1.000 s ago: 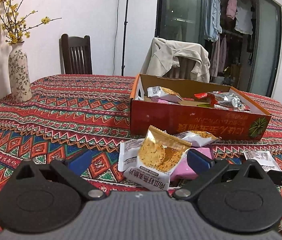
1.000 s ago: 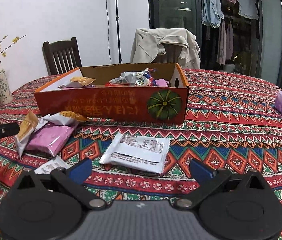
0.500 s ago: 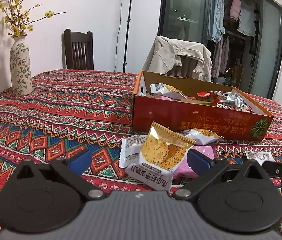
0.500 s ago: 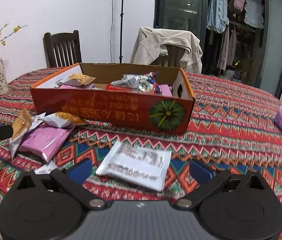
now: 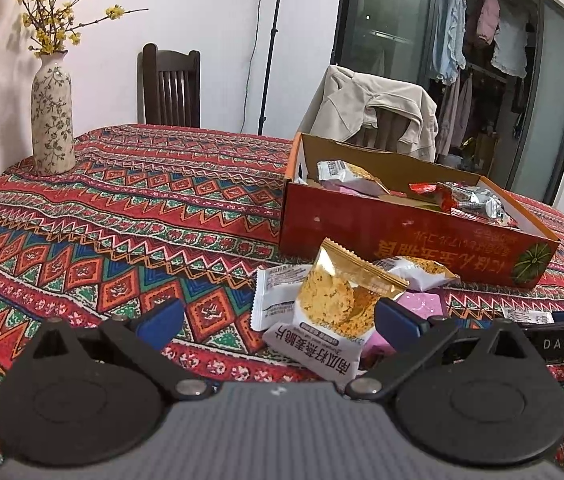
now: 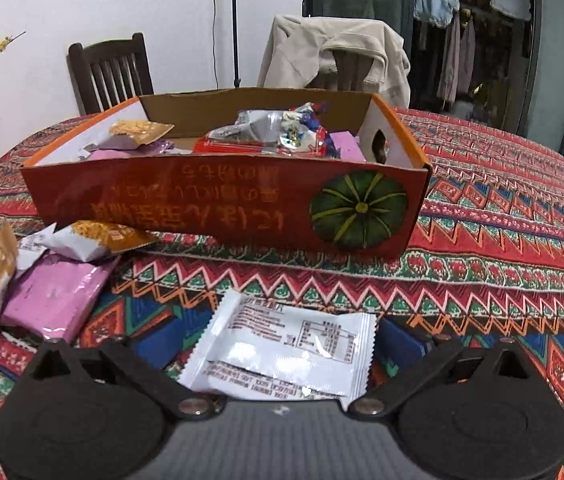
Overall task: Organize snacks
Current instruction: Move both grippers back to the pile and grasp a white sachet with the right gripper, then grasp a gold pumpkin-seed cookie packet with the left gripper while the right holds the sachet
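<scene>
Snacks partly sorted: several sit in the orange cardboard box (image 6: 218,204); white foil packet (image 6: 282,344) lies between the parted right hand-held gripper (image 6: 278,344); left hand-held gripper (image 5: 278,320) likewise spread, empty.

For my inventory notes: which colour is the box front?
Red box, with a green pumpkin picture; right wrist view shows best.

"DAS" on black bar (image 5: 558,344); "南瓜籽燕麦脆片", upside down, on cracker packet (image 5: 334,312).

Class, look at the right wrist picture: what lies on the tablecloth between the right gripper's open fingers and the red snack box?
In the right wrist view, a white snack packet lies flat, print up, between the right gripper and the red box; beyond it, bare patterned tablecloth.
</scene>
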`<state>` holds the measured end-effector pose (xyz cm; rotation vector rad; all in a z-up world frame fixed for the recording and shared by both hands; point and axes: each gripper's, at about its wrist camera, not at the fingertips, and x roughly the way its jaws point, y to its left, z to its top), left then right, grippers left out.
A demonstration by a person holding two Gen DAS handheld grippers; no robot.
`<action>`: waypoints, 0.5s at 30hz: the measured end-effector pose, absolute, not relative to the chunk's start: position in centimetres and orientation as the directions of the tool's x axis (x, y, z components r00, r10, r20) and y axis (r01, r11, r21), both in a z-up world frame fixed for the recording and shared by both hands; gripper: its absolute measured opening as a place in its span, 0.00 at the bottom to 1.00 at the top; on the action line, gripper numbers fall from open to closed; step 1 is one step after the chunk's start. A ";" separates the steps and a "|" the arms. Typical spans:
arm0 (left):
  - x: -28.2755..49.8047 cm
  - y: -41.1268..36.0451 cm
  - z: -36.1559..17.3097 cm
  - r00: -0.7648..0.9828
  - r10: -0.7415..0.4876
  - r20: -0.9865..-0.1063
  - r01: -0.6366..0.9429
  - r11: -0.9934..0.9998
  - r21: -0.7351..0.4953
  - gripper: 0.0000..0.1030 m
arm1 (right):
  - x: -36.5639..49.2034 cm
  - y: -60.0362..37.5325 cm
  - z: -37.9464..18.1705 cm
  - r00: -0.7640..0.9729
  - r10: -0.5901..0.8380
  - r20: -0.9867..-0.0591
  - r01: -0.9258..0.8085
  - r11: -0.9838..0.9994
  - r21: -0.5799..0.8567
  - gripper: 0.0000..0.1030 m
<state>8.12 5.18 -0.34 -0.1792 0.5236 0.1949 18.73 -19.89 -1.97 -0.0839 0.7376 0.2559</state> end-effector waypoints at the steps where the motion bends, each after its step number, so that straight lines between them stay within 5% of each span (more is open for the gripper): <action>1: 8.2 5.2 -0.4 0.847 0.137 -0.513 -0.230 0.966 -0.121 1.00 | 18.7 -19.9 -2.0 0.713 0.201 -0.672 -0.258 0.966 0.016 1.00; 15: 8.3 5.0 -0.5 0.843 0.132 -0.521 -0.224 0.967 -0.118 1.00 | 18.4 -19.9 -2.2 0.723 0.206 -0.660 -0.265 0.964 0.010 1.00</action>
